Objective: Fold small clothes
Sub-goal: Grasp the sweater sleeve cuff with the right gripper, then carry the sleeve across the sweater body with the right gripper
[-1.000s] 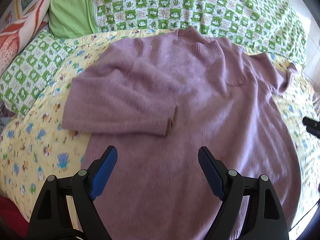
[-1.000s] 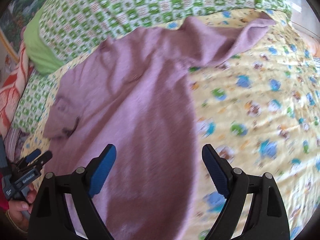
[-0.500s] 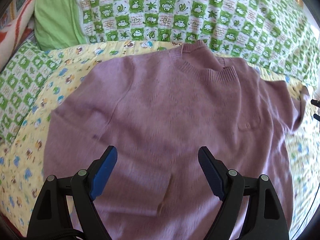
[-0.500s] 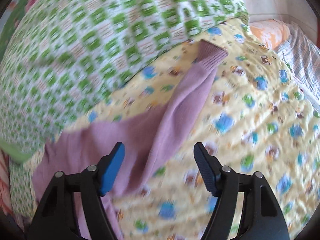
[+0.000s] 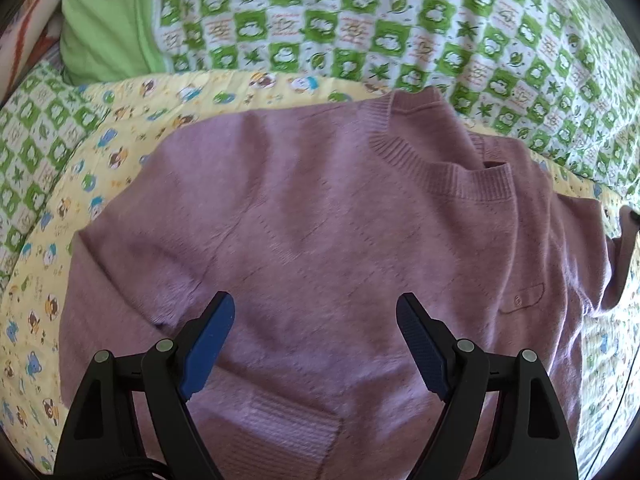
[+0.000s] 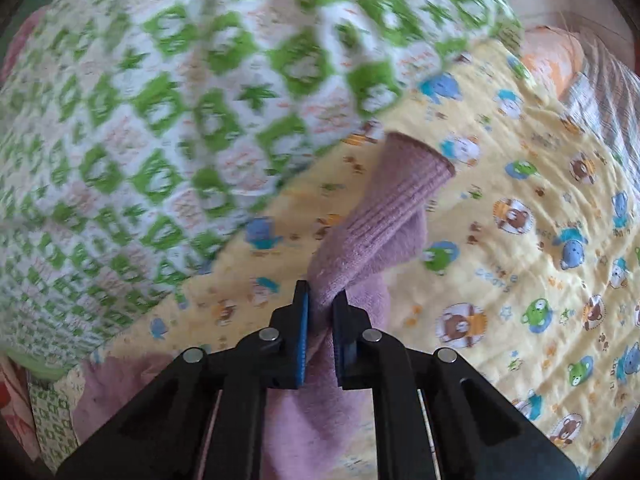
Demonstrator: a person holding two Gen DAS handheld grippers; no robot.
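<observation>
Left wrist view: at the far left a plain green pillow [image 5: 108,24] is seen, and beside it, along the top, a green and white checked blanket [image 5: 360,12] is spread. Below them a yellow sheet [image 5: 44,280] with small printed animals covers the bed. On this sheet the purple sweater [image 5: 320,240] is laid flat, with its ribbed collar [image 5: 444,172] turned toward the checked blanket. One sleeve is folded across the body, and its ribbed cuff [image 5: 280,428] is seen at the bottom of the picture. A small pocket [image 5: 522,300] is visible on the right part of the chest. The left gripper [image 5: 316,344] is held above the body of the sweater with its blue pads wide apart, and nothing is held between them. Right wrist view: the checked blanket [image 6: 180,100] fills the left and upper part and is blurred. At the middle the right gripper [image 6: 320,304] is closed tightly on the other sleeve [image 6: 380,232] of the sweater, which is pinched between the pads just behind its ribbed cuff [image 6: 412,176]. To the right the yellow sheet [image 6: 540,260] is seen, and at the far top right an orange fabric [image 6: 552,60] and a striped one, which cannot be identified.
</observation>
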